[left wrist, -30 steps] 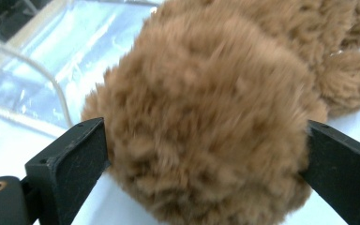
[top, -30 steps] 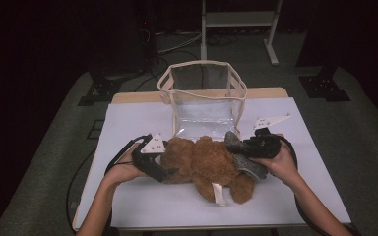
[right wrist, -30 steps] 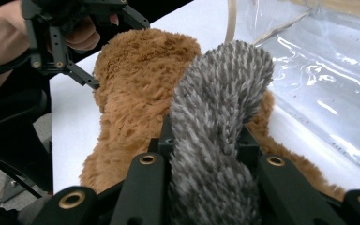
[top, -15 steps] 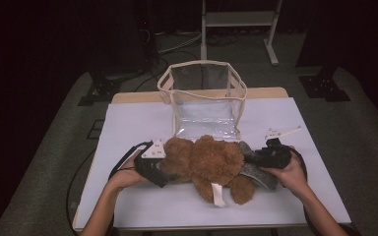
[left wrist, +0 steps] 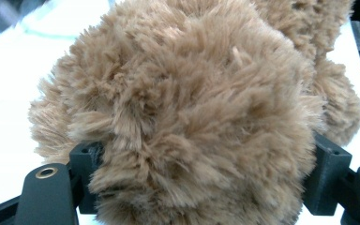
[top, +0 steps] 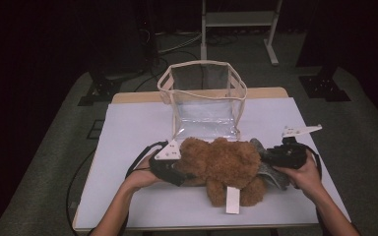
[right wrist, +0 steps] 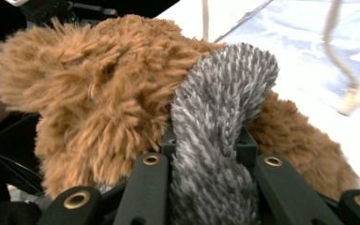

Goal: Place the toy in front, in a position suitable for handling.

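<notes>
A brown plush bear (top: 221,164) lies on the white table (top: 128,128), near the front, with a white tag (top: 232,200) at its underside. My left gripper (top: 177,169) is at the bear's left end. Its jaws have just been closing, and brown fur (left wrist: 192,103) fills the space between them and is pressed by the pads (left wrist: 328,164). My right gripper (top: 271,158) is at the bear's right end, shut on a grey plush part (right wrist: 220,108) of the toy that sticks up between its jaws. That grey plush part (top: 261,150) lies against the brown body.
A clear bag with cream trim (top: 204,98) stands open just behind the bear at the table's middle back. A cable (top: 138,162) loops from the left gripper. Bare table surface lies to the far left and right. A metal stand (top: 236,19) is beyond the table.
My left gripper has moved right into the bear and closed on its fur. My right gripper has shifted to the right with the grey part in it.
</notes>
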A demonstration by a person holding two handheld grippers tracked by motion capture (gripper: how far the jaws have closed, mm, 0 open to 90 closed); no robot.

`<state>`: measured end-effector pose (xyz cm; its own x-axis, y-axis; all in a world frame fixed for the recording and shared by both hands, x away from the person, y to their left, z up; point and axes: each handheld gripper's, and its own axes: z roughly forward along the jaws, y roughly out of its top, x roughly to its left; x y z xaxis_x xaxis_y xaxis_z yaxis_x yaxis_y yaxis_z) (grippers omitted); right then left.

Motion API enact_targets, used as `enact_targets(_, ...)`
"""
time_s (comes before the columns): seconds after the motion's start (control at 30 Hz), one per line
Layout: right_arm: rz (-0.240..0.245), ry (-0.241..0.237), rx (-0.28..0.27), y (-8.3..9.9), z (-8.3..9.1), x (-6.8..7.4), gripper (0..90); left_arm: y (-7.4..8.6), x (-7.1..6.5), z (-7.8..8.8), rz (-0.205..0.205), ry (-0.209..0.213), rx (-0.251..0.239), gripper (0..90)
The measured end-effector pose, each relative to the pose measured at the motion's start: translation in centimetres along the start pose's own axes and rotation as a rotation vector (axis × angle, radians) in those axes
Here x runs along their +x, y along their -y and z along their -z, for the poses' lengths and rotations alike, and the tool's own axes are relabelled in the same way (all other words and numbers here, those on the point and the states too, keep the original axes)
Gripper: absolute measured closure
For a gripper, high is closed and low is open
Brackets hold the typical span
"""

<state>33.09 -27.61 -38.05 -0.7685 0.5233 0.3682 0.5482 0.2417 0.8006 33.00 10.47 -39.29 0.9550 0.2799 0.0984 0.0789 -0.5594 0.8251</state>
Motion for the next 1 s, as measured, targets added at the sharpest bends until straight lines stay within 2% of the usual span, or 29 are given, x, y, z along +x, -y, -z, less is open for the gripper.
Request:
enact_targets(0.13,0.004,0.038,-0.021,0.1,2.8,0.3,73.6,-2.4,-0.9,-1.3,-0.055,0.03,-0.012,21.7)
enact_targets(0.17,0.004,0.038,-0.021,0.1,2.8,0.3,73.6,-2.4,-0.9,-1.3,-0.055,0.03,-0.012,21.7)
enact_targets(0.2,0.005,0.06,-0.031,0.1,4.3,0.4,73.6,-3.1,-1.1,-1.8,-0.07,0.036,-0.011,21.7)
enact_targets(0.23,0.005,0.067,-0.031,0.1,4.7,0.4,73.7,-3.9,-1.4,-2.5,-0.088,0.04,-0.008,21.7)
enact_targets(0.3,0.006,0.094,-0.027,0.2,5.5,0.2,73.7,-4.4,-1.6,-3.2,-0.093,0.049,-0.003,21.7)
enact_targets(0.43,-0.021,0.093,-0.034,1.0,6.0,-0.4,73.7,-4.1,-1.7,-3.9,-0.087,0.053,0.019,21.7)
enact_targets(0.47,-0.03,0.085,-0.031,1.6,5.3,-0.6,73.8,-3.4,-1.6,-4.0,-0.079,0.052,0.044,21.7)
enact_targets(0.53,-0.035,0.076,-0.026,1.9,4.8,-0.8,73.7,-3.1,-1.6,-3.9,-0.072,0.048,0.048,21.7)
enact_targets(0.57,-0.048,0.048,-0.026,2.2,3.7,-1.0,73.7,-2.5,-1.5,-3.3,-0.065,0.034,0.067,21.7)
enact_targets(0.6,-0.048,0.041,-0.023,2.2,3.3,-1.0,73.7,-2.2,-1.4,-2.8,-0.066,0.029,0.082,21.7)
enact_targets(0.73,-0.045,0.005,-0.014,2.1,0.9,-0.8,73.7,-1.4,-1.3,-1.6,-0.057,0.013,0.096,21.6)
enact_targets(0.77,-0.041,-0.005,-0.008,2.1,0.1,-0.6,73.7,-0.9,-1.2,-0.5,-0.052,-0.006,0.106,21.7)
enact_targets(0.97,-0.043,-0.052,0.006,1.9,-2.8,-0.3,73.7,0.2,-1.2,1.8,-0.043,-0.036,0.131,21.6)
enact_targets(1.0,-0.039,-0.067,0.02,2.0,-3.8,-0.2,73.6,0.7,-1.3,2.2,-0.038,-0.042,0.139,21.5)
